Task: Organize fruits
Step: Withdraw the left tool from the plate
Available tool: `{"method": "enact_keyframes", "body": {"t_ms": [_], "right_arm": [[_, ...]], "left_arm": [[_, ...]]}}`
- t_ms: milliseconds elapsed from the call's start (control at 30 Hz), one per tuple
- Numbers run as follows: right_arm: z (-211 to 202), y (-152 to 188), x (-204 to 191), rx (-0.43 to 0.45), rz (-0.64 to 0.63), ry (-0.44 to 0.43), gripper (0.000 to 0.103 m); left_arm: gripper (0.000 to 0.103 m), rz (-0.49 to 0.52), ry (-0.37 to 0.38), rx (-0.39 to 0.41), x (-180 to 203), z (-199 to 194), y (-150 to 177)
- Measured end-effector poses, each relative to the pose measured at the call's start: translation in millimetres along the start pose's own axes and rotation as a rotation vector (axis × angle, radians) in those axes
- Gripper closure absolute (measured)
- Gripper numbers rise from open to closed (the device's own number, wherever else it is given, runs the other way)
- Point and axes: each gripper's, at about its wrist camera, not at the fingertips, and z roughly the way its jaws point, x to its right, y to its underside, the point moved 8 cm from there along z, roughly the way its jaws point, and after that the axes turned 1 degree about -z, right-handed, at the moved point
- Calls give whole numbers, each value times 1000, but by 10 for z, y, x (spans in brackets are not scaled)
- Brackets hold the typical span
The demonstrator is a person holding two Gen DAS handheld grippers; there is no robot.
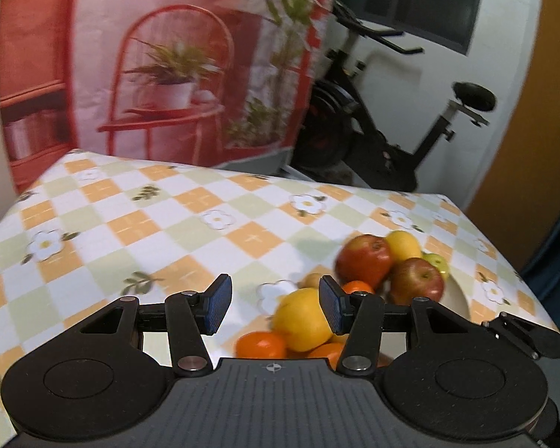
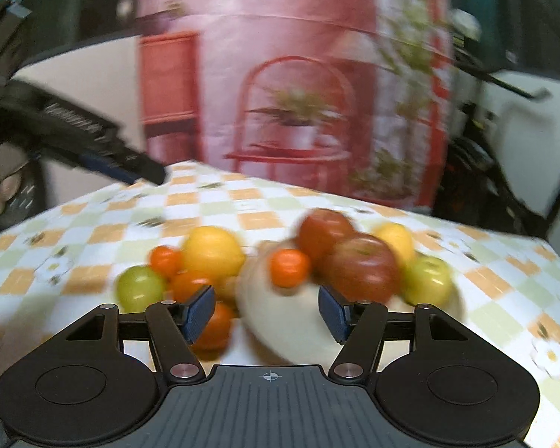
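Note:
A white plate (image 2: 283,321) holds two red apples (image 2: 362,265), a lemon (image 2: 395,240), a green apple (image 2: 427,280) and a mandarin (image 2: 289,267). Left of it on the cloth lie a big lemon (image 2: 212,252), a green apple (image 2: 140,287) and several mandarins (image 2: 190,283). My right gripper (image 2: 267,311) is open and empty above the plate's near rim. My left gripper (image 1: 276,306) is open and empty above the loose lemon (image 1: 304,319) and mandarin (image 1: 261,345); the plate's apples (image 1: 366,261) lie to its right. The left gripper also shows in the right wrist view (image 2: 123,164).
The table wears a checked orange, green and white cloth (image 1: 149,224). Behind it hangs a pink backdrop (image 1: 168,56) with a printed chair and plants. An exercise bike (image 1: 373,119) stands beyond the far right corner. The right gripper's tip (image 1: 522,332) shows at the right.

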Motion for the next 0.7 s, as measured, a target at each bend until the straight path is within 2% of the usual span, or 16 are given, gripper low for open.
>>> {"method": "enact_keyframes", "body": {"t_ms": [133, 333, 700], "right_arm": [[77, 4, -267, -6, -73, -64, 50], [210, 59, -423, -35, -110, -74, 51], [292, 119, -457, -68, -118, -85, 58]], "left_arm": [[49, -23, -64, 33, -125, -95, 65], [49, -33, -117, 57, -210, -204, 123], [49, -57, -117, 33, -236, -189, 345]]}}
